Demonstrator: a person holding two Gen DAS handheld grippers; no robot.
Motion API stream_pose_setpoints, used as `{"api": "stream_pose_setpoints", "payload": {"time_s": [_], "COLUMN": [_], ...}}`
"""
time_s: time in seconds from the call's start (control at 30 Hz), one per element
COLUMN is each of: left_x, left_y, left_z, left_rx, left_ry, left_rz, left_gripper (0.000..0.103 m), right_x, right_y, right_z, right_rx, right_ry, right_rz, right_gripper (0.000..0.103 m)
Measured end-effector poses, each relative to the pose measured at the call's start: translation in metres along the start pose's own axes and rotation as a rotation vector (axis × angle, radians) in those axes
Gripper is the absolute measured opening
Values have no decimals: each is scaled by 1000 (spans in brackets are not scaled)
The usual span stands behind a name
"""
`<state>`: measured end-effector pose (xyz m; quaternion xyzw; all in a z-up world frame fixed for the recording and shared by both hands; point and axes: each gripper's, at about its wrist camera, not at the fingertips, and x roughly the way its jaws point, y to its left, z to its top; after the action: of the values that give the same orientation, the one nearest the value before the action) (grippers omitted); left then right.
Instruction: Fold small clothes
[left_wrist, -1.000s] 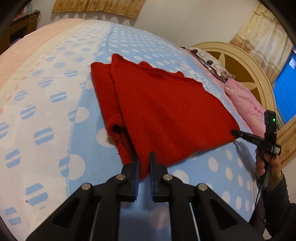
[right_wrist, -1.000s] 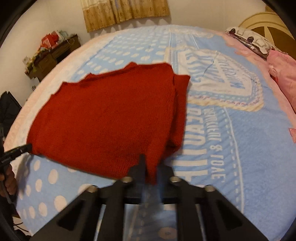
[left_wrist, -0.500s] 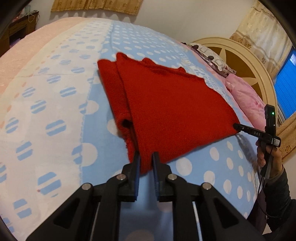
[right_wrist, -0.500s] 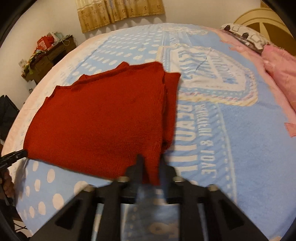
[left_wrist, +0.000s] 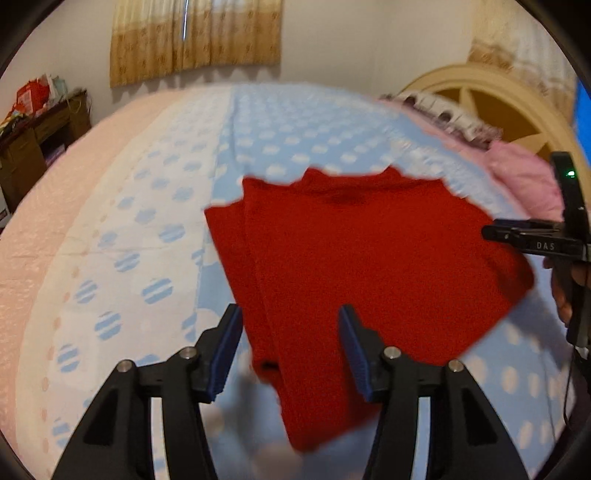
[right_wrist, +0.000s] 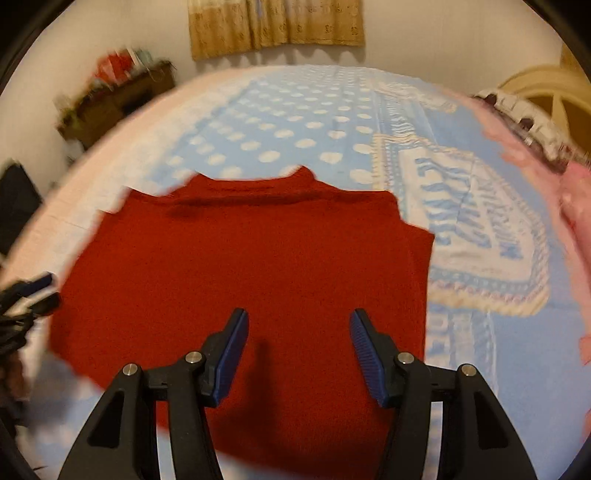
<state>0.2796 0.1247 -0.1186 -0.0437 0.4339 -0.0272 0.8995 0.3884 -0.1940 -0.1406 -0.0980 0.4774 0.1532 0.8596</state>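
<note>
A red knitted garment (left_wrist: 354, 273) lies folded on the blue dotted bedspread (left_wrist: 295, 144). In the left wrist view my left gripper (left_wrist: 290, 332) is open and empty above its near left corner, with a folded strip along the left side. In the right wrist view my right gripper (right_wrist: 297, 334) is open and empty above the garment's near edge (right_wrist: 258, 280). The right gripper also shows at the right edge of the left wrist view (left_wrist: 532, 238). The left gripper shows at the left edge of the right wrist view (right_wrist: 29, 295).
A pink pillow (left_wrist: 524, 181) and a cream round headboard (left_wrist: 491, 96) are at the right. A dark wooden desk (left_wrist: 33, 140) with clutter stands at the left by the wall. The bedspread has a printed emblem (right_wrist: 472, 221) right of the garment.
Both grippers have let go of the garment's near corners and opened. Both have lifted and tilted up, so the far wall and curtain show. The garment now lies flat on the bed.
</note>
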Motion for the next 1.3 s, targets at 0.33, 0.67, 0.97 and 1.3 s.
{"api": "stream_pose_setpoints", "payload": {"time_s": [0.33,0.67,0.97,1.3], "left_x": [26,29,26,12], "left_y": [15,17,19,30], "left_z": [-8,-6,-7,-9], "left_rx": [-59,-77,-90,-130], "left_ry": [38,45,38,-27], "left_rz": [-5,-23,-41,-7], "left_gripper": [74,80,82,82], "right_x": [5,58,64,62], "right_y": [5,95,87,158], "right_z": [34,54,71,66], "right_rx": [64,-142,-48,-221], "right_ry": [-38,43,17,8], "right_rz": [3,8,14,73], "right_gripper": [59,59,63,58]}}
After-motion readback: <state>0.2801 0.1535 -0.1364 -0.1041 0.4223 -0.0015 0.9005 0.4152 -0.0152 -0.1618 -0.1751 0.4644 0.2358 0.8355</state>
